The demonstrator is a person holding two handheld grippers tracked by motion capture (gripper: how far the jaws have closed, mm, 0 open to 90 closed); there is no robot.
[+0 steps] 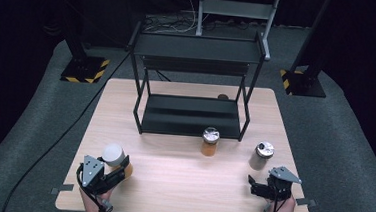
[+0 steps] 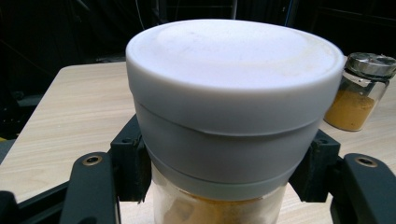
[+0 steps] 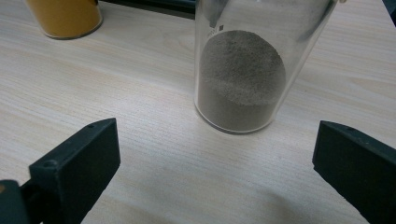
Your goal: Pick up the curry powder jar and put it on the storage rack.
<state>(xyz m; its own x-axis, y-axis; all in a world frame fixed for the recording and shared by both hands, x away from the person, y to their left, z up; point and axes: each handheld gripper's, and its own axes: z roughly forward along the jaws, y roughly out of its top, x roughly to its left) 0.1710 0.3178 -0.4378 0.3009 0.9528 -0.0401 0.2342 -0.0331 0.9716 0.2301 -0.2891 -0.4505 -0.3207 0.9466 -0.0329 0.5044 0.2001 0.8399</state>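
Left gripper (image 1: 116, 173) clamped on smooth white-lidded glass jar (image 2: 233, 116) of orange powder; right gripper (image 3: 215, 172) spread wide, 6 o'clock of grey-powder cylinder (image 3: 243, 70).

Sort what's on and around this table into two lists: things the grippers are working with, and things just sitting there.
In play, judging by the grippers:
- white-lidded jar, clamped in the left gripper
- grey-powder jar, just ahead of the open right gripper
- orange spice jar, likely next
- black shelf rack, a likely destination

Lying about:
- small brown object behind the rack
- floor cables
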